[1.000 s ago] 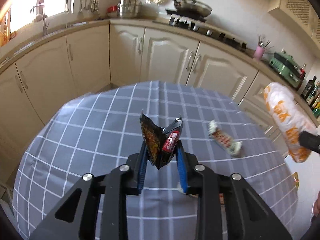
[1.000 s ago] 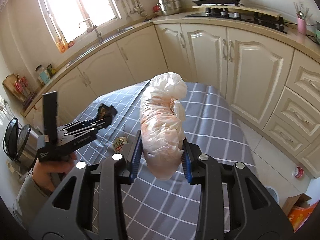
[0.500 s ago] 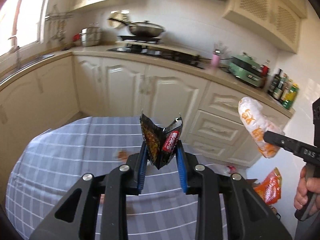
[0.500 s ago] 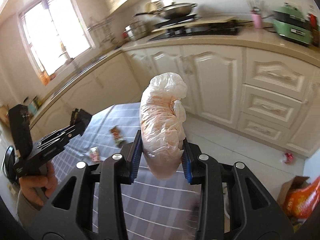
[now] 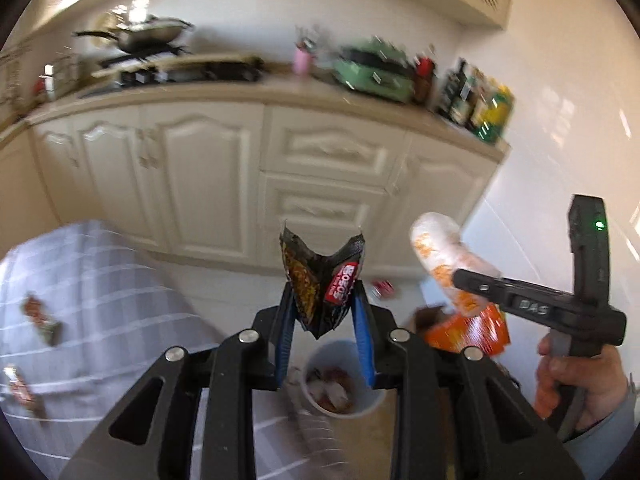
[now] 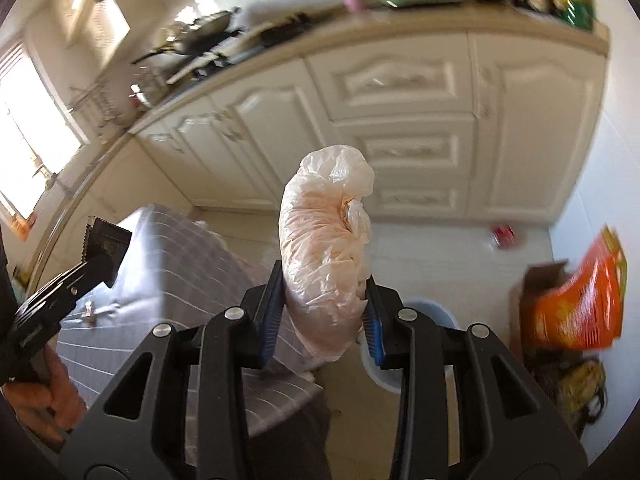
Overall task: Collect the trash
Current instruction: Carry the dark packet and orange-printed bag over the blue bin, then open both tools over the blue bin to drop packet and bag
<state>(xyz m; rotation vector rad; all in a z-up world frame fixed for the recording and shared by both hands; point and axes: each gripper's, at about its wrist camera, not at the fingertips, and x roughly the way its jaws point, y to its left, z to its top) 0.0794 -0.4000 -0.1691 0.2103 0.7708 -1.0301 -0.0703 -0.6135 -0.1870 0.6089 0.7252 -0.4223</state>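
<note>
Torn black snack wrapper (image 5: 322,286) pinched upright in left gripper (image 5: 325,334), jaws closed on it, above white trash bin (image 5: 340,386), crumpled plastic bag (image 6: 326,252) clamped in right gripper (image 6: 325,322), checked tablecloth (image 5: 100,292) left, orange bag (image 6: 580,300) on floor right.

Both views bright w/ daylight; the sunlit window at the left edge (image 6: 24,148) is blown out. Heavy motion blur on the cream cabinet doors (image 5: 208,184) and green countertop appliance (image 5: 376,74). Glare on the white tiled wall (image 5: 560,92). Strong fisheye bending, dark vignette at corners.
</note>
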